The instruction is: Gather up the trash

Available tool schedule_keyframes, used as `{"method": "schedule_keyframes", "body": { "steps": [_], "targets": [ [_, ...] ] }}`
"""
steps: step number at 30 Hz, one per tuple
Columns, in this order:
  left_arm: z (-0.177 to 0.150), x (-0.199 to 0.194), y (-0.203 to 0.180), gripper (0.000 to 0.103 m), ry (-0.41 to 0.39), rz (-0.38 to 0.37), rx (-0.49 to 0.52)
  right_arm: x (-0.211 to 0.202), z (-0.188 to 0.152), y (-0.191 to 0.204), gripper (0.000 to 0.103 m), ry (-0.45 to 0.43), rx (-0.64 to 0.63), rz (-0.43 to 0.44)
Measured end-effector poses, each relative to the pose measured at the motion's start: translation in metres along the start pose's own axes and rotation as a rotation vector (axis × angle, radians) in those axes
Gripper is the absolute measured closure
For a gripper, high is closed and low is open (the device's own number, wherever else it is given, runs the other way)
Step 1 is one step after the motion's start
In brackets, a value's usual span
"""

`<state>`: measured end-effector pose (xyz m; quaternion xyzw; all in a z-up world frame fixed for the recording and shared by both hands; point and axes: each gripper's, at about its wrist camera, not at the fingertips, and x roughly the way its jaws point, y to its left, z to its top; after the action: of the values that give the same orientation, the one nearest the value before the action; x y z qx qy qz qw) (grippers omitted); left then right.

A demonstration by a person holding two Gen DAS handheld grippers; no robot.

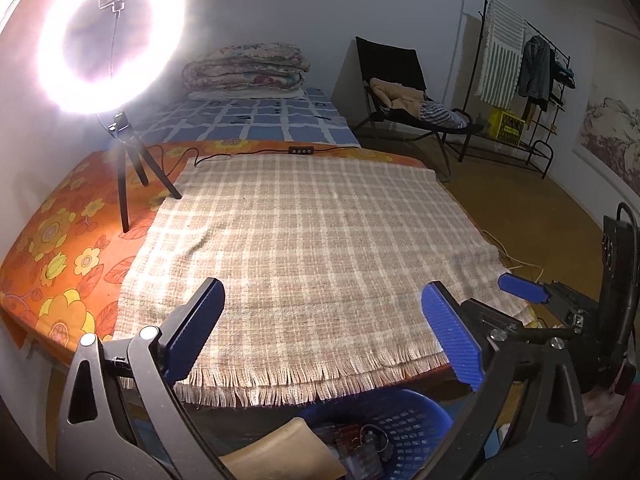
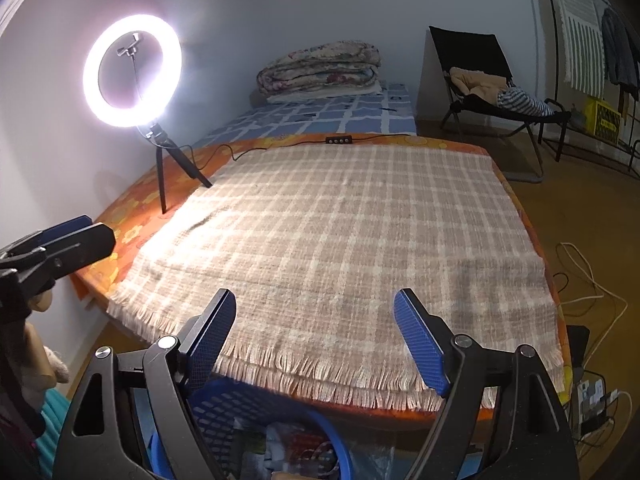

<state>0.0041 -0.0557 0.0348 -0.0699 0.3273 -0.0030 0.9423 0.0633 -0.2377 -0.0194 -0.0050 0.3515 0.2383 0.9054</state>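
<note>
covering most of the low surface is a beige and white checked woven cloth with a fringed front edge (image 1: 312,248), laid flat over an orange mattress cover printed with yellow flowers (image 1: 60,248). standing on that orange cover at the cloth's far left corner is a lit white ring light on a small black tripod (image 1: 110,36), its black cable with an inline remote (image 1: 300,151) running along the cloth's far edge. beyond lies a blue and white checked bedsheet (image 1: 256,118) with a folded floral quilt (image 1: 248,68) at the wall. to the right, on a brown floor, a black folding chair heaped with clothes (image 1: 404,92) stands beside a black metal rack hung with a striped towel and garments (image 1: 520,64); white cords trail on the floor at the bed's right side. just below the fringe sits a blue perforated plastic basket (image 1: 400,420) holding what look like crumpled wrappers and a tan paper piece, though the contents are dim and partly hidden. the left gripper (image 1: 324,332) hangs above the basket and the cloth's front edge, tilted downward, its blue ribbed fingers (image 1: 452,340) spread wide with nothing between them. the right gripper (image 2: 316,340) sits just beside it at the same tilt, also spread apart and empty; each shows at the edge of the other's view.
</note>
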Motion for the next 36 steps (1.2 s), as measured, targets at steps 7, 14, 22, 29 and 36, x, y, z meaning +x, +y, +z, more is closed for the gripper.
{"method": "schedule_keyframes", "body": {
  "steps": [7,14,22,29,36],
  "targets": [
    [-0.0001,0.0000,0.0012,0.002,0.003,0.002,-0.001,0.0001,-0.0004,-0.0010,0.022,0.001,0.007,-0.003],
    [0.0001,0.0000,0.0029,0.002,0.006,0.004,-0.005,0.0002,-0.0008,-0.0019,0.022,0.003,0.012,-0.002],
    [0.0007,0.0009,0.0041,0.002,0.012,0.005,-0.008,0.0011,-0.0025,-0.0033,0.022,0.006,0.026,0.000],
    [0.0015,0.0017,0.0045,0.002,0.016,0.012,-0.012,0.0036,-0.0041,-0.0037,0.022,0.018,0.035,0.007],
    [0.0002,0.0014,0.0055,0.002,0.017,0.026,-0.007,0.0045,-0.0052,-0.0034,0.022,0.021,0.040,0.009]
  ]
}}
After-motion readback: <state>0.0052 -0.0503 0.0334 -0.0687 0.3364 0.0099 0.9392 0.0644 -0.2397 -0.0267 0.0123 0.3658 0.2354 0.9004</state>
